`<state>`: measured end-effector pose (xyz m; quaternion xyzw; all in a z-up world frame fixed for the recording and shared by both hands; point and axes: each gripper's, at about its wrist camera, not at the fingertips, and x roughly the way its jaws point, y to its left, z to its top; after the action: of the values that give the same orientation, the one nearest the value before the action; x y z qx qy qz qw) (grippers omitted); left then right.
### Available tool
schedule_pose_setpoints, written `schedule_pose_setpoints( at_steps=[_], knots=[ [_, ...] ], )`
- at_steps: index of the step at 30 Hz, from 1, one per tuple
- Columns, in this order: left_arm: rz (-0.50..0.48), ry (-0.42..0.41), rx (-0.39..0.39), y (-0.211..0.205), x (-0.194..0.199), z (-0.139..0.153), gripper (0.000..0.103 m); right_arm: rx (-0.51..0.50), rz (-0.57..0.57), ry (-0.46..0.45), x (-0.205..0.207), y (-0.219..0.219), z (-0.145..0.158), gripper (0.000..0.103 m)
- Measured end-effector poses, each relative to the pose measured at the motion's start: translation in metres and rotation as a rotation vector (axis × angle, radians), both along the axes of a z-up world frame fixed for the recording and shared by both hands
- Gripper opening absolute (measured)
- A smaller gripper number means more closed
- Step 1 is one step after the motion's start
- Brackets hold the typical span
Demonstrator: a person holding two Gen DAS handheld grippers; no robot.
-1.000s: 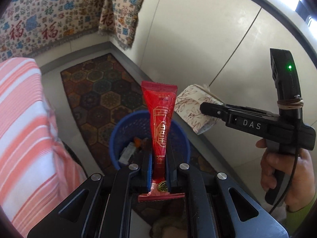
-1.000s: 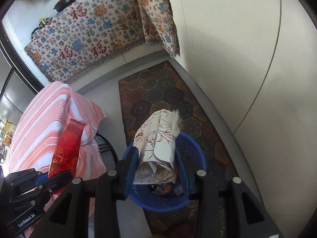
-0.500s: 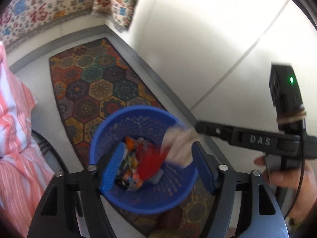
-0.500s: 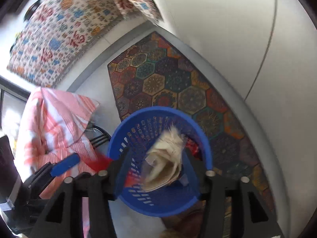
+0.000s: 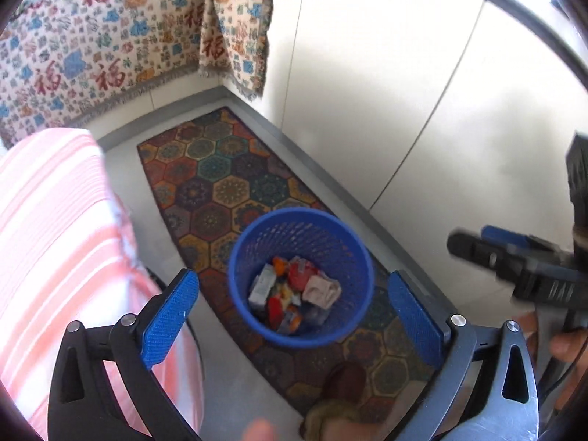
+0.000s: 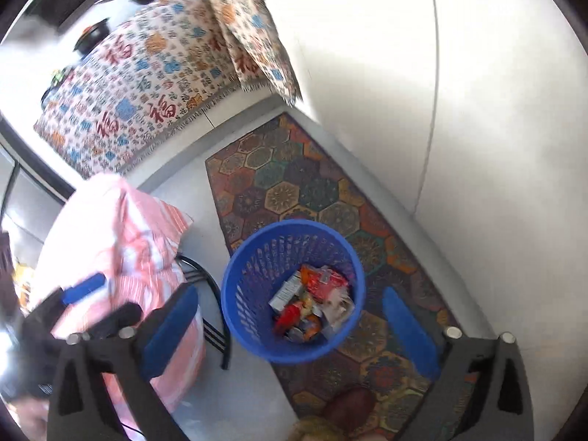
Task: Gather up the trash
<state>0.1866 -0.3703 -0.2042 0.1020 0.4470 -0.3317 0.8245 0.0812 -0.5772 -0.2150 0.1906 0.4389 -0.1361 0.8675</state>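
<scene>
A blue mesh wastebasket (image 5: 299, 334) (image 6: 239, 294) stands on a hexagon-patterned rug, with several wrappers lying in it. Among them are the red packet (image 5: 299, 272) (image 6: 323, 281) and the crumpled floral paper (image 5: 323, 292) (image 6: 340, 307). My left gripper (image 5: 294, 312) hovers above the basket, its jaws opening wide with nothing held between the blue pads. My right gripper (image 6: 290, 327) also hangs over the basket, jaws opening wide and holding nothing. The right gripper (image 5: 522, 261) shows blurred at the right edge of the left wrist view.
The patterned rug (image 5: 220, 183) (image 6: 294, 183) runs along a white wall. A pink striped cloth (image 5: 55, 239) (image 6: 121, 250) covers furniture to the left, with black chair legs (image 6: 217, 316) beside the basket. A printed blanket (image 5: 92, 55) hangs at the back. A furry slipper (image 5: 338, 415) is at the bottom.
Both grippers opened wide and let go: the red packet and the floral paper dropped into the blue basket. Both grippers pulled back from it, so it sits farther off.
</scene>
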Motion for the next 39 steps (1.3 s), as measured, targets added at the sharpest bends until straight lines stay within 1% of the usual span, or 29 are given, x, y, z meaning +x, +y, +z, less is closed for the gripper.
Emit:
schedule_pose_setpoints(
  at_steps=[1,2,3,4,5,6,7,8,10,11,14,16,17,18,21,28,39],
  knots=[
    [0.004,-0.016,0.002,0.007,-0.007,0.007,0.103,0.0,0.0,0.0,0.0,0.0,0.0,0.103],
    [0.006,-0.034,0.006,0.014,-0.016,0.014,0.103,-0.054,-0.011,0.005,-0.022,0.018,0.013,0.103],
    [0.007,-0.055,0.012,0.02,-0.026,0.021,0.103,-0.054,-0.011,0.005,-0.022,0.018,0.013,0.103],
    [0.006,-0.076,0.022,0.026,-0.036,0.028,0.103,-0.07,-0.02,0.005,-0.033,0.026,0.021,0.103],
    [0.004,-0.09,0.033,0.029,-0.042,0.032,0.103,-0.083,-0.037,-0.002,-0.052,0.039,0.033,0.103],
    [0.014,-0.1,0.059,0.033,-0.049,0.037,0.103,-0.083,-0.037,-0.002,-0.052,0.039,0.033,0.103],
    [0.032,-0.106,0.105,0.035,-0.055,0.04,0.103,-0.084,-0.043,-0.014,-0.068,0.049,0.043,0.103],
    [0.046,-0.115,0.14,0.036,-0.06,0.044,0.103,-0.084,-0.043,-0.014,-0.068,0.049,0.043,0.103],
    [0.064,-0.126,0.181,0.038,-0.067,0.049,0.103,-0.086,-0.05,-0.022,-0.081,0.056,0.05,0.103],
    [0.066,-0.113,0.178,0.039,-0.068,0.051,0.103,-0.088,-0.052,-0.025,-0.085,0.059,0.053,0.103],
    [0.032,0.003,0.11,0.046,-0.065,0.054,0.103,-0.089,-0.06,-0.026,-0.095,0.065,0.064,0.103],
    [0.019,0.027,0.054,0.052,-0.062,0.058,0.103,-0.087,-0.056,-0.035,-0.1,0.069,0.071,0.103],
    [0.018,0.029,0.051,0.054,-0.062,0.058,0.103,-0.086,-0.056,-0.031,-0.101,0.07,0.073,0.103],
    [0.023,0.017,0.059,0.054,-0.062,0.06,0.103,-0.093,-0.047,-0.032,-0.105,0.075,0.08,0.103],
    [0.038,-0.026,0.08,0.055,-0.066,0.063,0.102,-0.116,-0.036,-0.027,-0.107,0.083,0.085,0.103],
    [0.053,-0.044,0.078,0.062,-0.071,0.068,0.102,-0.116,-0.026,-0.027,-0.11,0.091,0.088,0.103],
    [0.06,-0.046,0.084,0.064,-0.07,0.07,0.102,-0.117,-0.006,-0.033,-0.11,0.095,0.091,0.103]
  ],
)
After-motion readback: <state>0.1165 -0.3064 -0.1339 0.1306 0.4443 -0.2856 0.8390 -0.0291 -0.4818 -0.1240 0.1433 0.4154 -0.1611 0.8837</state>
